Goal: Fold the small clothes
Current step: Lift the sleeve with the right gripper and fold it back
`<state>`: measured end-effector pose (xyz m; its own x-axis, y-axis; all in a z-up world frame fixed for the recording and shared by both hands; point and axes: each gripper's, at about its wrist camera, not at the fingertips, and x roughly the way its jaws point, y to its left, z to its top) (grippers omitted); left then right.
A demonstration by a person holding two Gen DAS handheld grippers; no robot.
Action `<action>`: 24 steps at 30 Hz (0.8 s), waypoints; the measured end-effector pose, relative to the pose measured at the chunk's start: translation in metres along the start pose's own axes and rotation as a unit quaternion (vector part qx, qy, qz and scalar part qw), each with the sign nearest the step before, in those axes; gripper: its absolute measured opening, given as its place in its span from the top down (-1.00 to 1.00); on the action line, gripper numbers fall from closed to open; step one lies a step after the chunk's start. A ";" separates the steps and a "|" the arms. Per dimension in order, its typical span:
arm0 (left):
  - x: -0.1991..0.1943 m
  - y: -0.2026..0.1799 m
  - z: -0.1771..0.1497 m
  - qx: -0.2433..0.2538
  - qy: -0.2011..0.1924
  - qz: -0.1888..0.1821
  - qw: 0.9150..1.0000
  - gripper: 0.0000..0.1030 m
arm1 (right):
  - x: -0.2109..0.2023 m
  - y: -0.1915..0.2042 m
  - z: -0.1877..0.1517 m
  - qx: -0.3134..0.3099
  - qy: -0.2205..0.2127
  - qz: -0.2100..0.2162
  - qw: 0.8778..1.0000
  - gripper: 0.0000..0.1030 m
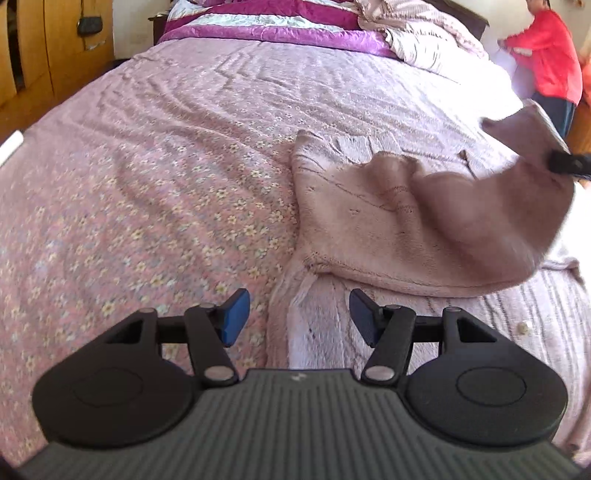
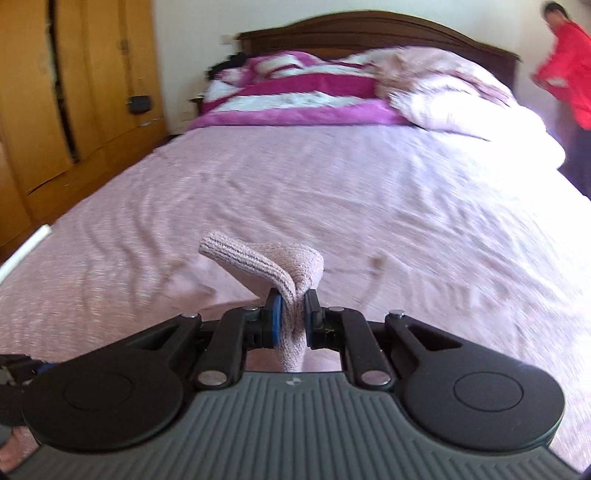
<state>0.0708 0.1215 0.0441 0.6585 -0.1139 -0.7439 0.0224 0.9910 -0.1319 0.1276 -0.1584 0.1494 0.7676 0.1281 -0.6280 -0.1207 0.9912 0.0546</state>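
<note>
A small pale pink knit garment (image 1: 388, 218) lies on the bed's floral pink sheet (image 1: 147, 184), right of centre in the left wrist view. Its right part is lifted and folded over by my right gripper (image 1: 567, 162), seen at the frame's right edge. My left gripper (image 1: 297, 317) is open and empty, hovering just above the garment's near left corner. In the right wrist view my right gripper (image 2: 293, 314) is shut on a ribbed edge of the knit garment (image 2: 273, 262), held above the sheet.
A purple and white quilt (image 1: 280, 22) and crumpled pink bedding (image 1: 424, 40) lie at the bed's head. Wooden wardrobes (image 2: 55, 110) stand to the left. A person in red (image 1: 550, 55) stands at the far right. A ribbed pale cloth (image 1: 517, 317) lies under the garment.
</note>
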 end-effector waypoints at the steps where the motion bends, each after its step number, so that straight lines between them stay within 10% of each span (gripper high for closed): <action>1: 0.004 -0.003 0.001 0.003 0.000 0.003 1.000 -0.19 | 0.000 -0.011 -0.005 0.011 0.007 -0.008 1.000 0.75; 12: 0.005 -0.021 0.009 0.008 -0.023 0.012 1.000 -0.19 | 0.032 -0.103 -0.069 0.112 0.117 -0.041 0.986 0.71; 17: 0.007 -0.023 0.028 0.000 -0.031 -0.001 1.000 -0.19 | 0.032 -0.119 -0.075 0.119 0.138 -0.073 0.981 -0.19; 24: 0.036 -0.029 0.066 -0.032 -0.044 0.013 0.998 -0.19 | 0.015 -0.144 -0.056 0.125 0.137 -0.065 0.980 -0.23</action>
<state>0.1433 0.0933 0.0643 0.7212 -0.0794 -0.6881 -0.0417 0.9866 -0.1575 0.1211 -0.3008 0.0880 0.5641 0.0211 -0.8255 0.1512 0.9801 0.1284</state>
